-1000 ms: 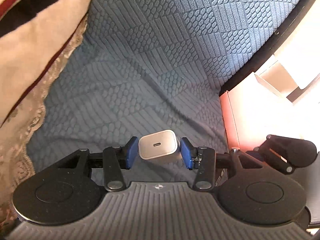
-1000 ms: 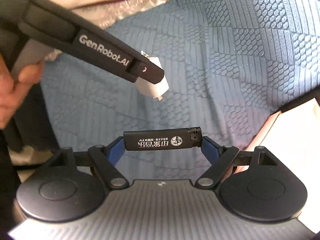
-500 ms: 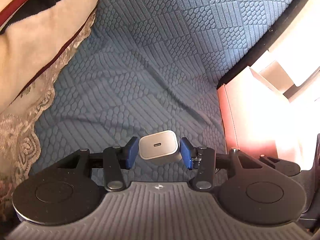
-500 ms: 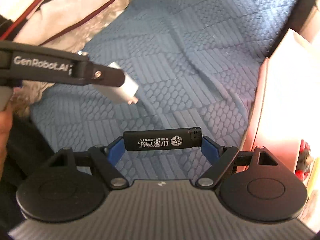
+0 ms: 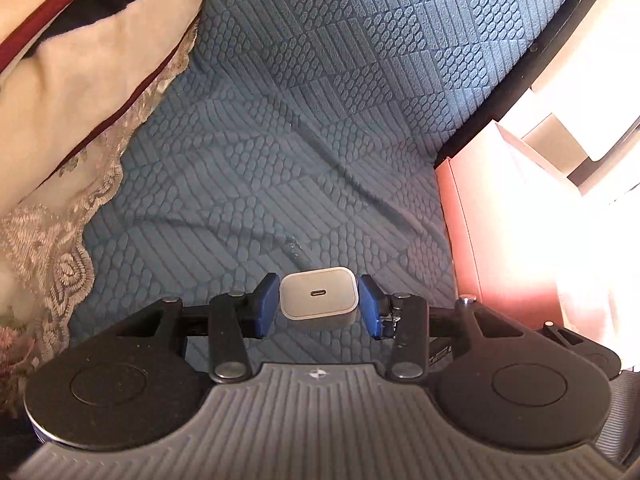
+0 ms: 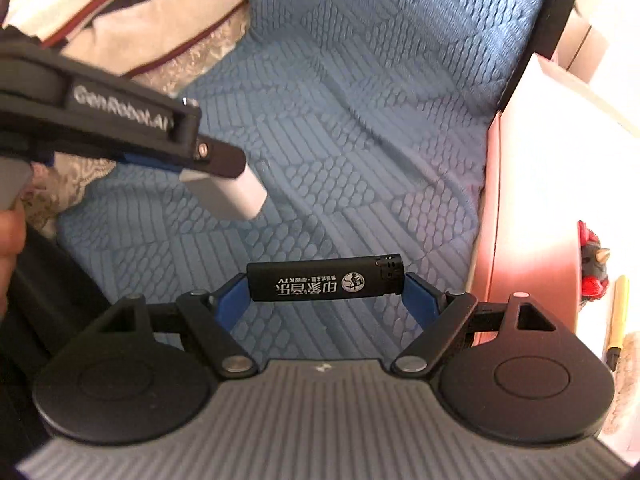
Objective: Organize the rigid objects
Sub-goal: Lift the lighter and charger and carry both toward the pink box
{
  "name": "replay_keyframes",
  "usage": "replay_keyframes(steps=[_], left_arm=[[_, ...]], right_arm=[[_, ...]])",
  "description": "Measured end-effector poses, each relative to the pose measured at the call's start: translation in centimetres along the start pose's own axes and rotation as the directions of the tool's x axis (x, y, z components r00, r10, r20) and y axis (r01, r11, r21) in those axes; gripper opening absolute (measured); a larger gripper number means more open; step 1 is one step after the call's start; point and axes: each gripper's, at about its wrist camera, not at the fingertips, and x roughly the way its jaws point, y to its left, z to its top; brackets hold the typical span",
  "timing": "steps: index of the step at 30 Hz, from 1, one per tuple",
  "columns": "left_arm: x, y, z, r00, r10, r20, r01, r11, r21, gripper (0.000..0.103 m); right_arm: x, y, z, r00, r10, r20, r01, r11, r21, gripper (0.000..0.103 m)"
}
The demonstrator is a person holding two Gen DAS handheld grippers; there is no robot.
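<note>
My left gripper (image 5: 319,306) is shut on a small white charger block (image 5: 319,294), its USB-C port facing the camera, held above the blue quilted cover (image 5: 304,128). The same charger (image 6: 236,194) shows in the right wrist view, sticking out from under the left gripper's black finger (image 6: 212,158) at the left. My right gripper (image 6: 326,288) is shut lengthwise on a black lighter (image 6: 326,282) with white printing, also above the cover. A pink box (image 6: 516,216) stands at the right, close to the right gripper.
A cream pillow with dark red piping and lace trim (image 5: 72,92) lies at the left. Inside the pink box (image 5: 488,232) I see a red figurine (image 6: 592,264) and a yellow pen (image 6: 616,316). A hand (image 6: 10,236) holds the left gripper's handle.
Both grippers have shifted toward the pink box, which now shows larger at the right. The right gripper has rolled, so the scene sits differently. Both grips are unchanged.
</note>
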Motion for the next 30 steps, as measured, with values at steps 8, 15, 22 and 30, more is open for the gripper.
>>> replay_keyframes(steps=[8,15,22,30], left_arm=[[0.2,0.5,-0.1,1.0,-0.012,-0.007,0.012,1.0,-0.027,0.049],[2.0,1.3,0.2,0.999,-0.016,-0.048,0.012,0.997,-0.073,0.049],[3.2,1.2,0.6,0.999,-0.007,-0.04,0.004,0.998,-0.065,0.05],[5.9,0.6,0.8,0.998,0.025,-0.065,-0.028,0.999,-0.045,0.05]], right_arm=[[-0.8,0.3,-0.4,0.999,0.006,0.044,-0.008,0.998,0.06,0.085],[0.7,0.8,-1.4,0.999,-0.01,0.042,0.007,0.998,0.07,0.085],[2.0,0.7,-2.3,0.999,-0.023,0.033,0.02,0.997,0.077,0.085],[2.8,-0.1,-2.5,0.999,-0.023,0.04,0.019,0.996,0.089,0.085]])
